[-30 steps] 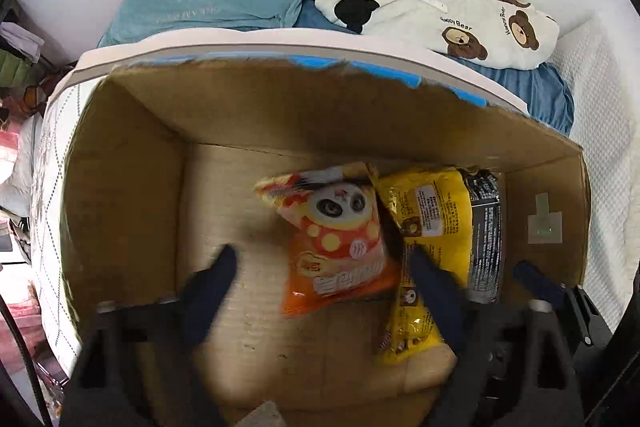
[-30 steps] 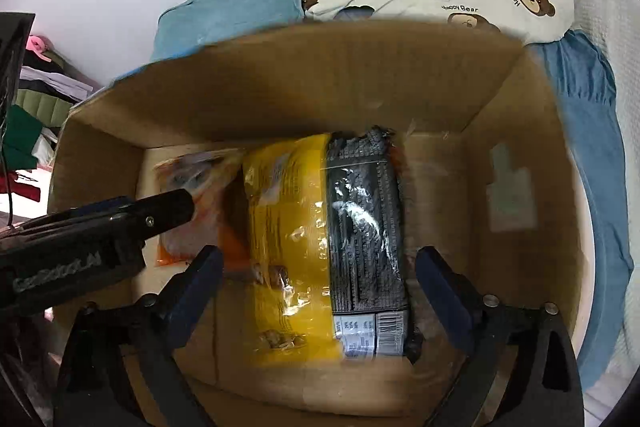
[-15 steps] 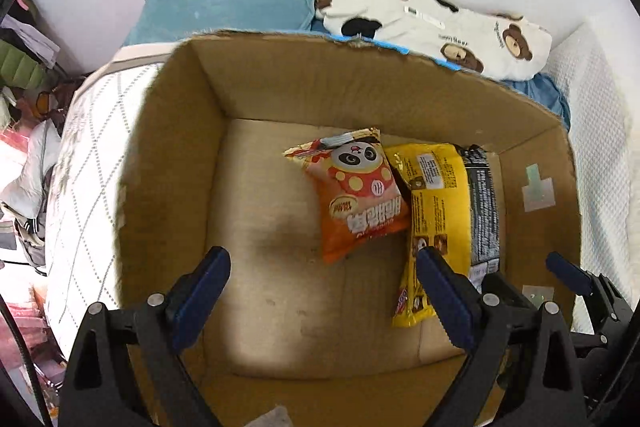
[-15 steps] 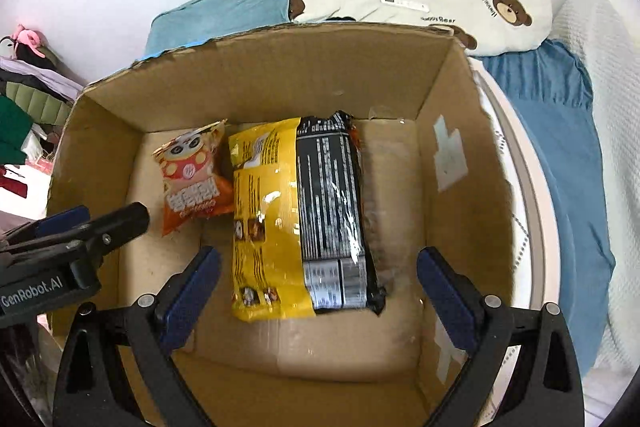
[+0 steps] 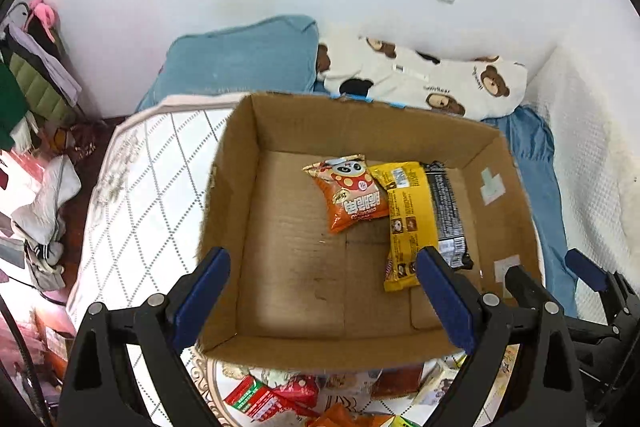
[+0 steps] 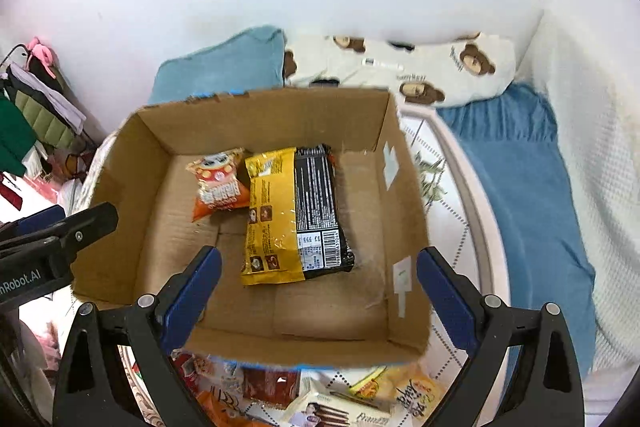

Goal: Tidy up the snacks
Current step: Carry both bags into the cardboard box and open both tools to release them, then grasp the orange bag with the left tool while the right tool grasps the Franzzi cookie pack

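Note:
An open cardboard box [image 5: 228, 211] [image 6: 404, 195] sits on the bed. Inside lie an orange panda snack bag [image 5: 352, 195] [image 6: 218, 185] and a yellow-and-black snack pack [image 5: 420, 219] [image 6: 296, 215], side by side. My left gripper [image 5: 324, 303] is open and empty above the box's near edge. My right gripper [image 6: 318, 301] is open and empty above the box's near edge too. Several loose snack packs [image 5: 280, 399] [image 6: 320, 403] lie on the bed in front of the box, partly hidden by it.
A blue pillow [image 5: 240, 67] and a bear-print pillow [image 5: 432, 79] lie behind the box against the white wall. A blue blanket [image 6: 532, 195] is on the right. Clothes [image 5: 32, 79] hang at the far left. The right gripper shows in the left view [image 5: 580, 291].
Both grippers have pulled up and back out of the box. The two snack packs stay lying in the box. Loose snacks in front of the box have come into view.

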Demonstrator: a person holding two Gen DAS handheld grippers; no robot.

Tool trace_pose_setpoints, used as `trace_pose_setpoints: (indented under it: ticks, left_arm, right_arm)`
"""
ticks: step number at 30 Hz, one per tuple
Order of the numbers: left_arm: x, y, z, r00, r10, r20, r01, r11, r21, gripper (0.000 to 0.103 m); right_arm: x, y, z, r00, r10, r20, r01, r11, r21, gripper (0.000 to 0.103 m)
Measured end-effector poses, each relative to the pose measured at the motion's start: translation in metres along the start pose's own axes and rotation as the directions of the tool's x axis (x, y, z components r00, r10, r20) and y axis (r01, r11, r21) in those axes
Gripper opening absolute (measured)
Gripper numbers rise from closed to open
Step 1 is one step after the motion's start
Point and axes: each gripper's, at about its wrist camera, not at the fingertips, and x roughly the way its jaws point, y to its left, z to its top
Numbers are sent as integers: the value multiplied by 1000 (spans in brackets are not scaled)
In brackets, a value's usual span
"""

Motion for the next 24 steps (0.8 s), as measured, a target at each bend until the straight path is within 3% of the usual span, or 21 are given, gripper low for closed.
trace_pose_setpoints:
  ticks: [10, 14, 17, 20, 24]
  left_arm:
    - [-51, 11, -30, 998, -36, 54, 37, 999, -21, 95]
    - [-50, 21, -57, 999, -45, -4, 44, 997, -61, 95]
    - [-32, 28, -91, 994, -41, -103, 30, 994, -105, 95]
    - [2, 35, -130, 966, -78, -248, 33, 983, -180, 95]
    - [49, 34, -178, 884, -216, -414, 87, 947, -310, 94]
  right_arm:
    - [-61, 12, -29, 996, 71, 54, -74, 996, 55, 100]
    - [-60, 13, -56, 994, 107, 1, -106, 989, 99, 100]
    - [-47, 7, -89, 987, 141, -78, -128, 980, 153, 100]
    - [-28, -1, -124, 976, 151, -158, -119, 974, 194, 100]
    - [-2, -14, -158, 967, 88, -238, -54, 988, 148, 100]
